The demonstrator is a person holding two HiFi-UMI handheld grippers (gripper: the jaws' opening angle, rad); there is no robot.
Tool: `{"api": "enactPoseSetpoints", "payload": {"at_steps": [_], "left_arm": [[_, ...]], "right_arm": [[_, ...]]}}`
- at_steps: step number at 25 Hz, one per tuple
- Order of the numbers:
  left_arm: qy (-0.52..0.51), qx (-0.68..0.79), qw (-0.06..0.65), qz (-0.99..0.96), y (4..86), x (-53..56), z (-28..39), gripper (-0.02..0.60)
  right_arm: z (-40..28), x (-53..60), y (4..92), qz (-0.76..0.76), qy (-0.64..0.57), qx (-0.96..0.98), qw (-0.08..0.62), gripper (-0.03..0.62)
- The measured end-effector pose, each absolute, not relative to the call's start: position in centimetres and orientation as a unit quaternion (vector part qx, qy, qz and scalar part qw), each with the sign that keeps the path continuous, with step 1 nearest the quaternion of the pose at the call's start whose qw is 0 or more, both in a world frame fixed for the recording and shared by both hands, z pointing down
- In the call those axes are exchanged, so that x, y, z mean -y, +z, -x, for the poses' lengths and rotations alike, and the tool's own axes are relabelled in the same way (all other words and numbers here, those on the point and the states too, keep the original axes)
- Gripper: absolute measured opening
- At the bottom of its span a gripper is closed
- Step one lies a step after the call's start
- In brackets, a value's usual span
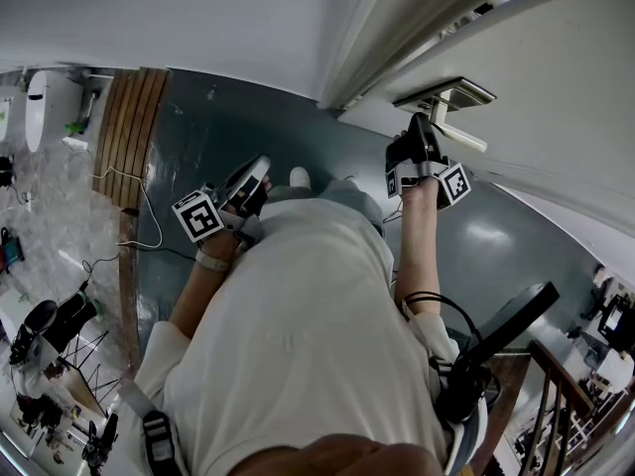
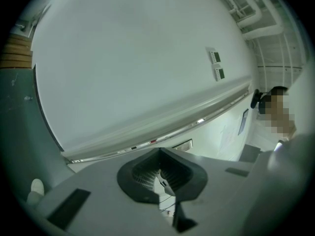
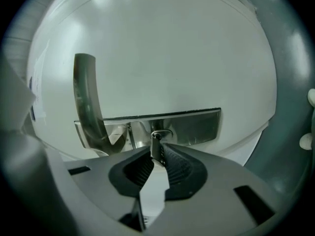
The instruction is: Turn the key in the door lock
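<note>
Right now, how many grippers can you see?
2. The right gripper is shut on the key in the lock plate; the left gripper, empty, is away from the lock.

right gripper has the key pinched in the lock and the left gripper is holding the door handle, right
Not quite: the left gripper holds nothing, as the left gripper view shows. The right gripper does pinch the key in the lock.

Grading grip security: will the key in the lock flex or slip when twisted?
The key looks metal, so probably stiff. Its smooth faces might slip, though ribbed fingers of the right gripper clamp it. Seated in the lock, it likely just rotates.
</note>
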State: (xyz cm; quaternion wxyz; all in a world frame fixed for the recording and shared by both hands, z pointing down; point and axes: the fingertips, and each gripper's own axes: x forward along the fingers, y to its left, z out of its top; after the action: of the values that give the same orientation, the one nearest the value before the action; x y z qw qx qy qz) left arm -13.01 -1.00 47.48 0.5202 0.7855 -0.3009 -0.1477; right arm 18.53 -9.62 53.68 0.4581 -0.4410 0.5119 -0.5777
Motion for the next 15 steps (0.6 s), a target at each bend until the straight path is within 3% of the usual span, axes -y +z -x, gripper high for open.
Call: {"api": "enactPoseSetpoints", "payload": {"at_steps": [10, 11, 13, 15], "left_arm": [[-0.150, 0.300, 0.519, -0.786, 47.5, 1.1, 13.0, 0.008], [-0.150, 0.300, 0.519, -0.786, 47.4, 1.0, 13.0, 0.008], [-0.151, 0.300, 0.520, -0.785, 47.4, 1.0, 13.0, 0.008], [-0.153, 0.299, 0.521, -0.785, 47.4, 1.1, 13.0, 0.008]], "right_arm": [[-18.7, 9.3, 53.6, 0.461, -0.549, -0.560, 0.415, 0.084], [-18.8, 9.0, 53.5, 0.472, -0.543, -0.569, 0.398, 0.117], [-19.2, 8.1, 53.0, 0.506, -0.509, -0.610, 0.337, 0.123], [-19.3, 7.1, 52.2, 0.557, -0.421, -0.682, 0.219, 0.123]]}}
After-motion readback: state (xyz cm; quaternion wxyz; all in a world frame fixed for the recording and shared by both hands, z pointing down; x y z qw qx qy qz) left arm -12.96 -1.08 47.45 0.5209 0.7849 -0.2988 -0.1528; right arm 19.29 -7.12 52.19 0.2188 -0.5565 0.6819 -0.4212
